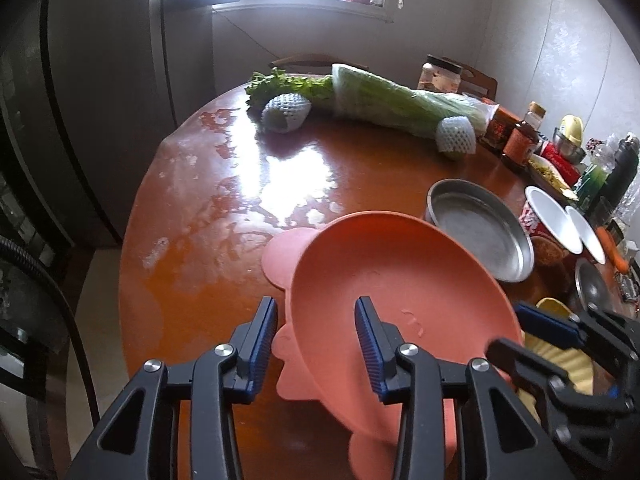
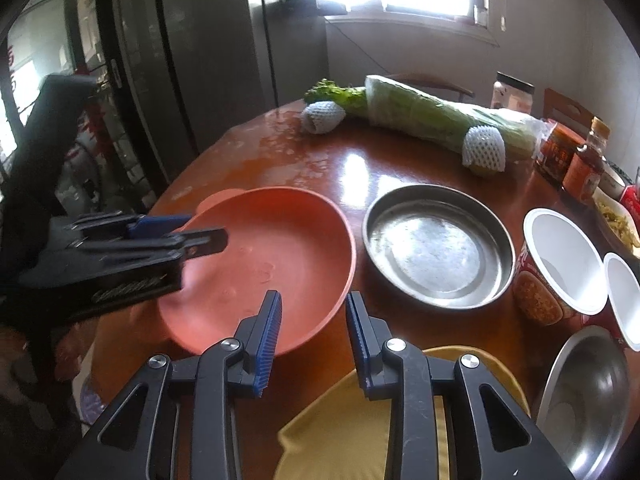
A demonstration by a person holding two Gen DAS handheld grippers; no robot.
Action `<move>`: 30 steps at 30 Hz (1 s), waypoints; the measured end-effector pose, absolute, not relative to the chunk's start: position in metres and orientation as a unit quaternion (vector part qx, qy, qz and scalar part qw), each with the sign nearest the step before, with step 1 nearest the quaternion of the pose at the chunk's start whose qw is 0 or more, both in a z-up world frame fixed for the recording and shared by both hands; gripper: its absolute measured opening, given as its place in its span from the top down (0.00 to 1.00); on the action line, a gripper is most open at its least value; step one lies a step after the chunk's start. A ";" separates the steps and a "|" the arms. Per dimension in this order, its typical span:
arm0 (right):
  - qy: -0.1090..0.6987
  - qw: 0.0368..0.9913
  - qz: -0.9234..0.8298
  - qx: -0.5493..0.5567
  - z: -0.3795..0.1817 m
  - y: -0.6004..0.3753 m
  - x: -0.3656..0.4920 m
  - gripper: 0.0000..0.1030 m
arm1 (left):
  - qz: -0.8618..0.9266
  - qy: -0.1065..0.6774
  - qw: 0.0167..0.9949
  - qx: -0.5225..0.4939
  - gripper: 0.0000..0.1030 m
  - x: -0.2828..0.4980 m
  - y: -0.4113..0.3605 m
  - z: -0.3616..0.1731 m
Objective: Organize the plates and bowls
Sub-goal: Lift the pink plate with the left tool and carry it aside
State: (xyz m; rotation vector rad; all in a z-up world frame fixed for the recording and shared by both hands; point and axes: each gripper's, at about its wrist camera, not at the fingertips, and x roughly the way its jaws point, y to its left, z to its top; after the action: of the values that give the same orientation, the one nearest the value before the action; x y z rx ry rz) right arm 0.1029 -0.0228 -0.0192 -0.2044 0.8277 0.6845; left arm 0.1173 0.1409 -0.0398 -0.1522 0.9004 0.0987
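Note:
A salmon-pink bowl [image 1: 384, 280] [image 2: 276, 260] is tilted over a matching pink plate with ears [image 1: 284, 256] on the brown round table [image 1: 224, 216]. My left gripper [image 1: 316, 320] is open, its jaws either side of the bowl's near rim; it also shows in the right wrist view [image 2: 192, 236]. My right gripper [image 2: 314, 312] is open at the bowl's other rim, above a yellow plate [image 2: 352, 432]; it also shows in the left wrist view [image 1: 516, 328]. A steel pan [image 2: 438, 246] [image 1: 482, 228] sits right of the bowl.
Two white paper cups [image 2: 560, 260] and a steel bowl [image 2: 592, 396] stand at the right. Celery [image 1: 396, 100], net-wrapped fruit [image 1: 286, 112], jars and bottles [image 1: 520, 144] line the far side. A dark fridge [image 2: 180, 80] is at the left.

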 end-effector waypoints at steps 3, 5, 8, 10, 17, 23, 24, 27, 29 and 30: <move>0.392 0.853 0.332 -0.095 -0.017 -0.020 0.093 0.66 | 0.053 0.438 0.894 -0.073 0.60 0.119 0.145 -0.044; 0.390 0.852 0.335 -0.096 -0.017 -0.018 0.087 0.66 | 0.055 0.439 0.894 -0.073 0.60 0.119 0.146 -0.046; 0.392 0.851 0.336 -0.095 -0.019 -0.017 0.081 0.66 | 0.060 0.441 0.893 -0.070 0.60 0.121 0.148 -0.049; 0.393 0.850 0.336 -0.096 -0.020 -0.016 0.077 0.66 | 0.060 0.443 0.892 -0.072 0.60 0.123 0.149 -0.051; 0.401 0.842 0.350 -0.085 -0.025 -0.012 0.066 0.65 | 0.040 0.441 0.894 -0.073 0.61 0.127 0.145 -0.051; 0.405 0.834 0.362 -0.094 -0.030 -0.004 0.062 0.65 | 0.051 0.450 0.890 -0.055 0.61 0.134 0.138 -0.058; 0.406 0.834 0.362 -0.094 -0.030 -0.004 0.063 0.65 | 0.054 0.451 0.889 -0.055 0.61 0.135 0.138 -0.059; 0.405 0.834 0.362 -0.095 -0.030 -0.003 0.063 0.65 | 0.056 0.449 0.890 -0.058 0.61 0.136 0.141 -0.060; 0.409 0.831 0.364 -0.095 -0.031 -0.001 0.063 0.65 | 0.058 0.448 0.890 -0.056 0.60 0.137 0.142 -0.059; 0.410 0.830 0.367 -0.096 -0.032 0.001 0.063 0.65 | 0.058 0.446 0.892 -0.052 0.60 0.139 0.142 -0.058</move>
State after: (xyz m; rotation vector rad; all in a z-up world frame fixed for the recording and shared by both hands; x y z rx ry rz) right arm 0.0634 0.0008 -0.0321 -0.2046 0.8695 0.7778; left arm 0.1386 0.1417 -0.0584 -0.1077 0.9260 0.1213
